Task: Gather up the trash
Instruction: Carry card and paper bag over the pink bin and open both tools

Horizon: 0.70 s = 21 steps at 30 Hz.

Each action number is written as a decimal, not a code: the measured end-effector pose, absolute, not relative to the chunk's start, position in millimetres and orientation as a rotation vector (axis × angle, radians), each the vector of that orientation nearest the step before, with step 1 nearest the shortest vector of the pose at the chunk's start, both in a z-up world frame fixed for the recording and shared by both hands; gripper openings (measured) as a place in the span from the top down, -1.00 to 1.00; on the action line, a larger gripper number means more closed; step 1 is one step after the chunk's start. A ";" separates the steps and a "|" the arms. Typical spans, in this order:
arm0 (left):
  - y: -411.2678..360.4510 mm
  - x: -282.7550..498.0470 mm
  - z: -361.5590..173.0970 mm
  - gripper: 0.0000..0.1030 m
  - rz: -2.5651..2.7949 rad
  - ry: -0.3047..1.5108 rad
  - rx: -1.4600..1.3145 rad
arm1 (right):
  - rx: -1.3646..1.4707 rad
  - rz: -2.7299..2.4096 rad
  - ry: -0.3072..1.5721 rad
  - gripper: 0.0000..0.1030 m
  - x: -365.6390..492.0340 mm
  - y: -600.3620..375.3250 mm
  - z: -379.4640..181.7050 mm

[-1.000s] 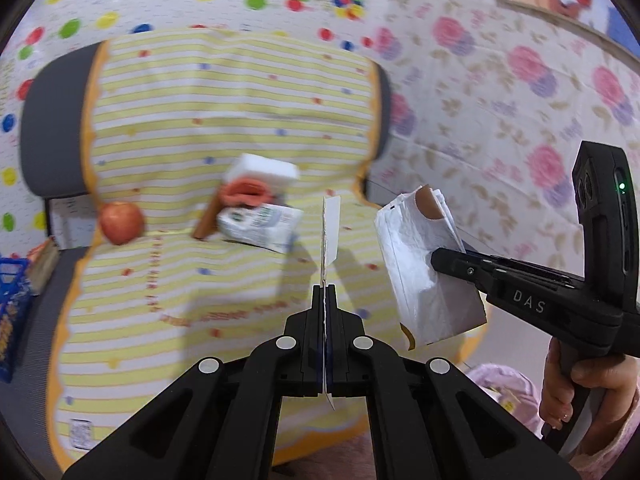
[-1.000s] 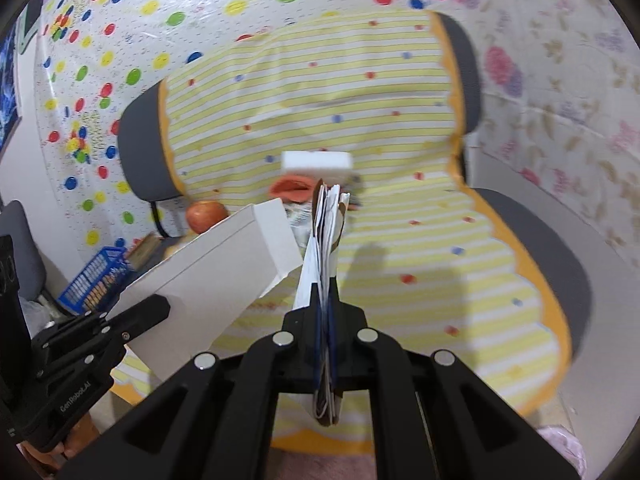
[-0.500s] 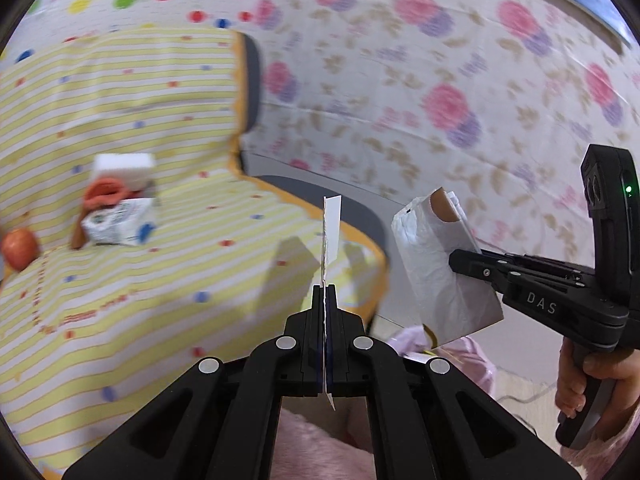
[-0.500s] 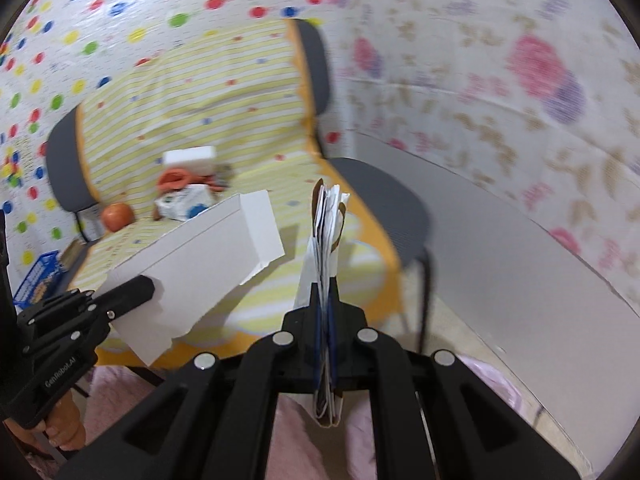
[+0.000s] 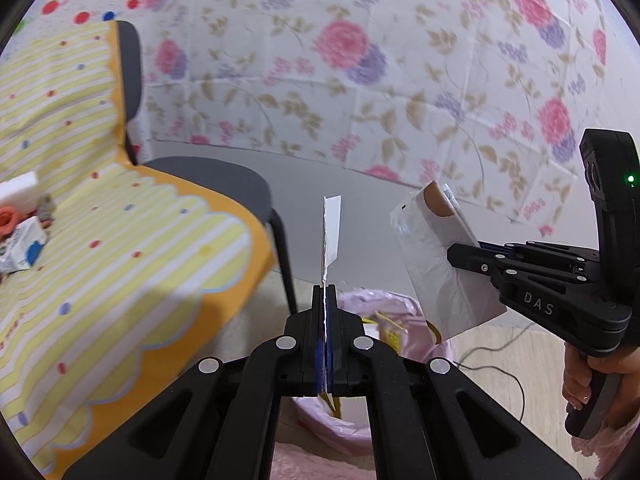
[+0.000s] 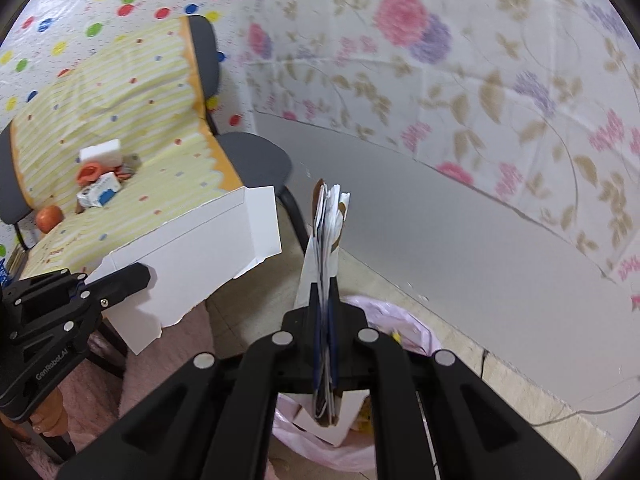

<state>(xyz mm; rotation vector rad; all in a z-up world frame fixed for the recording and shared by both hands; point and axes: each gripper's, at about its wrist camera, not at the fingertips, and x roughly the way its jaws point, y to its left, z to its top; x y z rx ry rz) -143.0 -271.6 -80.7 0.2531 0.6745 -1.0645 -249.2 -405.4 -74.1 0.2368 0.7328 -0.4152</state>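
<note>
My left gripper (image 5: 326, 292) is shut on a flat white cardboard piece (image 5: 331, 236), seen edge-on; in the right wrist view it shows as a broad white sheet (image 6: 200, 264) held by that gripper (image 6: 136, 276). My right gripper (image 6: 325, 292) is shut on a crumpled white paper bag (image 6: 330, 220) with brown patches, also seen in the left wrist view (image 5: 436, 264). Both are held above a bin lined with a pink bag (image 6: 404, 320), which holds some trash (image 5: 384, 324). More trash, a white block (image 6: 101, 151), an orange scrap and a small carton (image 6: 98, 192), lies on the chair seat.
A grey chair (image 5: 224, 180) covered with a yellow striped cloth (image 5: 120, 248) stands to the left. An orange-red fruit (image 6: 49, 216) lies on it. A flowered wall (image 6: 480, 80) with a grey baseboard is behind. A thin cable (image 5: 504, 368) runs over the floor at right.
Both grippers have swung right, away from the chair, with their loads still held. The pink-lined bin has come into view below them.
</note>
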 end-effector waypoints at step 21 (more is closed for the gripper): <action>-256.9 -117.4 -74.3 -0.04 -0.922 0.694 0.225 | 0.279 -0.514 0.752 0.20 -263.5 -443.8 -88.2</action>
